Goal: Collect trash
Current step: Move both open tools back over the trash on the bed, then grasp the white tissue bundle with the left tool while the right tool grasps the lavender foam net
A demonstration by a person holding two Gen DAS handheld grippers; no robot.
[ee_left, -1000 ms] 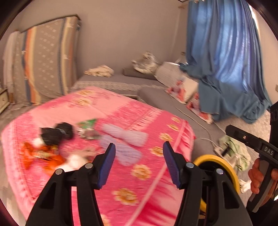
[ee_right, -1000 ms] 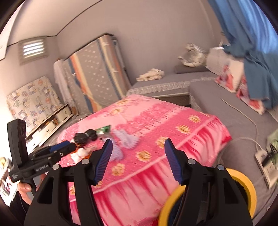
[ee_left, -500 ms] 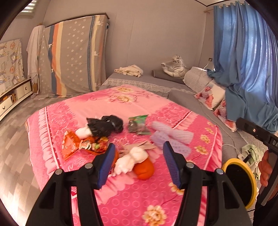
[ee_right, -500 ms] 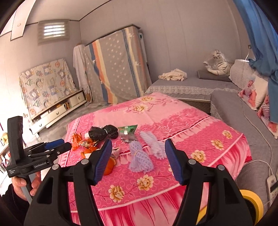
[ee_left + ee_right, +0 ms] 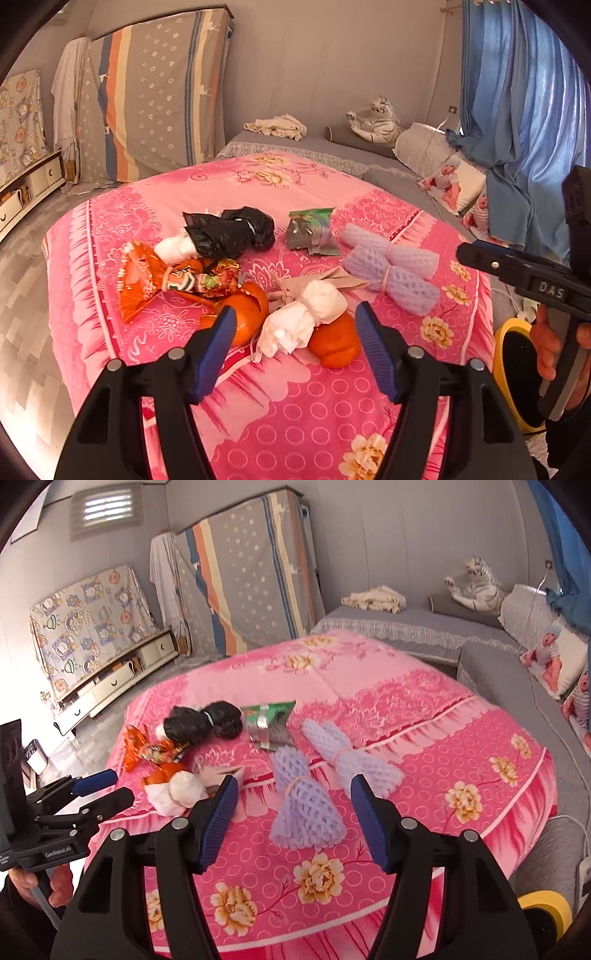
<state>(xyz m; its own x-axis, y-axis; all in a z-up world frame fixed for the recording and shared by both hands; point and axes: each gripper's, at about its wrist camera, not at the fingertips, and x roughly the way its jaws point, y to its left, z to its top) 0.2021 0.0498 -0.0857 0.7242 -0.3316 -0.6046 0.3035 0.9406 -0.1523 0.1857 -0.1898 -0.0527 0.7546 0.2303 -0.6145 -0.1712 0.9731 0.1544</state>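
- Left wrist view: left gripper (image 5: 295, 332) empty, jaws opening over tissue (image 5: 303, 321); peel (image 5: 240, 314) partly hidden by a finger.
- Right gripper (image 5: 291, 806) empty, jaws apart above foam net (image 5: 303, 808); bin (image 5: 543, 912) cut off.

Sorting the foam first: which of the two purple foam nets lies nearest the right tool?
The purple foam net framed between the right tool's open fingers; the other net lies farther back, toward the green wrapper.

On the black body of the right tool (image 5: 476, 254), seen from the left wrist view, the raised letters "DAS" can be read; more letters after them are hidden. The black body of the left tool (image 5: 107, 794), seen from the right wrist view, carries small white print, but it is too small to read. The snack wrappers carry print that is not legible.
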